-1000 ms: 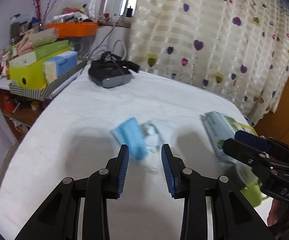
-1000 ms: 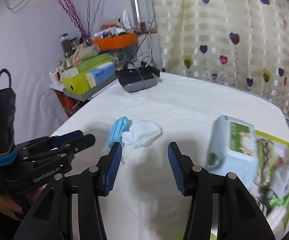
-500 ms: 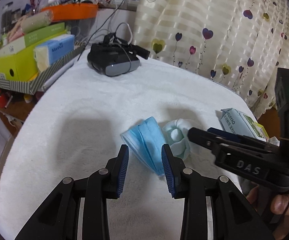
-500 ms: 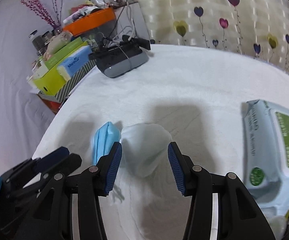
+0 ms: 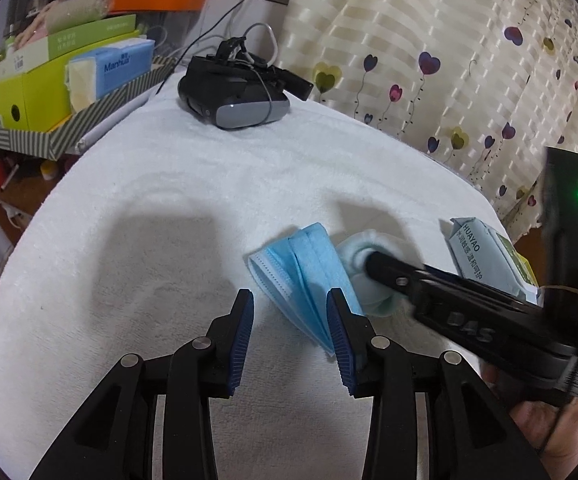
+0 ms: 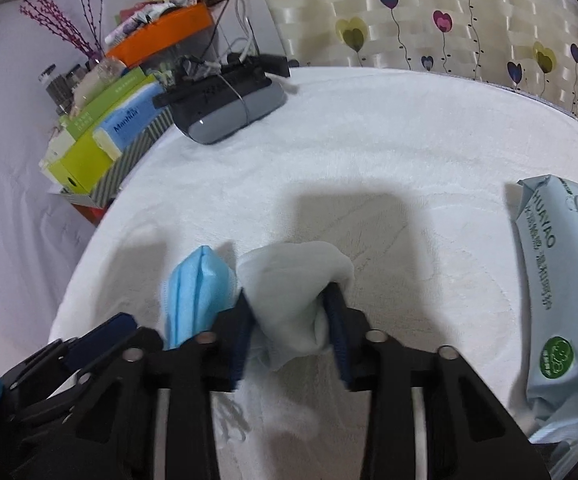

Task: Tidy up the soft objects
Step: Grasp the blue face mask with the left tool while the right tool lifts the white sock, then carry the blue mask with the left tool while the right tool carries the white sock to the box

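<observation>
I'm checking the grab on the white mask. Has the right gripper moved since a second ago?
Yes. The right gripper has come down and forward, away from the wipes pack, onto the white mask; its jaws are closing on it.

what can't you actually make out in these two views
- Right wrist view: the lower part of the white mask sits behind the right hand-held gripper, whose jaws are closing on it.
- Left wrist view: the right hand-held gripper's arm covers much of the white mask.
- Right wrist view: the wipes pack is cut off by the right edge.
- Both views: shelf clutter too small to identify.
</observation>
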Available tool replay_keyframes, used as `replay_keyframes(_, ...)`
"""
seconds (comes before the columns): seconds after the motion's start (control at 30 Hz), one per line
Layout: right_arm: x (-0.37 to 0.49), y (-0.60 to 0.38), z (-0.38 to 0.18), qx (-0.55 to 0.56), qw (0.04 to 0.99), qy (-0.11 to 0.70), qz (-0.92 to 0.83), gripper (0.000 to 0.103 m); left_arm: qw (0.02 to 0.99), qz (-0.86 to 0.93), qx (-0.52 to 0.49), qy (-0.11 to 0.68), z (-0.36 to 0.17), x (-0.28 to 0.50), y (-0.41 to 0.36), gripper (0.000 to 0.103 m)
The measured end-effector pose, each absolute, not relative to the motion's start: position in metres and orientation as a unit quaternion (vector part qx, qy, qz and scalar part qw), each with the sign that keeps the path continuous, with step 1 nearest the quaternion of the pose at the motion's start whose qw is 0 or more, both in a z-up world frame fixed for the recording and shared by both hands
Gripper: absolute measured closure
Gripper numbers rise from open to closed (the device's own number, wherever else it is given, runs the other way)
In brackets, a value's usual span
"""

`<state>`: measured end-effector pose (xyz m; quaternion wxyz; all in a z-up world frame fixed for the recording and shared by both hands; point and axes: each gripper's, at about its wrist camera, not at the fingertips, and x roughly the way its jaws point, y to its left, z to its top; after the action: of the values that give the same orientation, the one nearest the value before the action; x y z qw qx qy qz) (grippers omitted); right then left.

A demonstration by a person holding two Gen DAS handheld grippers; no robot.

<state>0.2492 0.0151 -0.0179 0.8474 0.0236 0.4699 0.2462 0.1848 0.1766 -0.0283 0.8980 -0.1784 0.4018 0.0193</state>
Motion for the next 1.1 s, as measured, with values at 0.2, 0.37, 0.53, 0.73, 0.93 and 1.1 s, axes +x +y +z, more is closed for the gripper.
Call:
replay_keyframes(0.2,0.228,-0.011,0.019,0.031,0.872,0.419,0.250,0.072,0.897,0.013,-0.174,0.406,-0.029,0.195,0.165,0.064)
replay_keyframes(0.37,0.212,-0.024,0.039,0.033,0.880,0.394,0.261,0.072,0.896,0.023,-0.150,0.418,-0.036,0.214,0.150,0.064)
replay_keyframes(0.53,0.203,-0.036,0.053,0.036,0.886,0.378,0.267,0.072,0.899,0.033,-0.108,0.424,-0.042,0.224,0.131,0.074)
replay_keyframes(0.73,0.193,-0.059,0.066,0.045,0.893,0.360,0.268,0.072,0.903,0.022,-0.080,0.422,-0.036,0.216,0.113,0.093)
replay_keyframes(0.93,0.180,-0.087,0.079,0.058,0.900,0.340,0.268,0.072,0.916,0.012,-0.093,0.389,-0.007,0.193,0.103,0.094)
replay_keyframes(1.1,0.170,-0.115,0.089,0.063,0.908,0.321,0.262,0.072,0.927,0.000,-0.102,0.362,0.019,0.175,0.086,0.094)
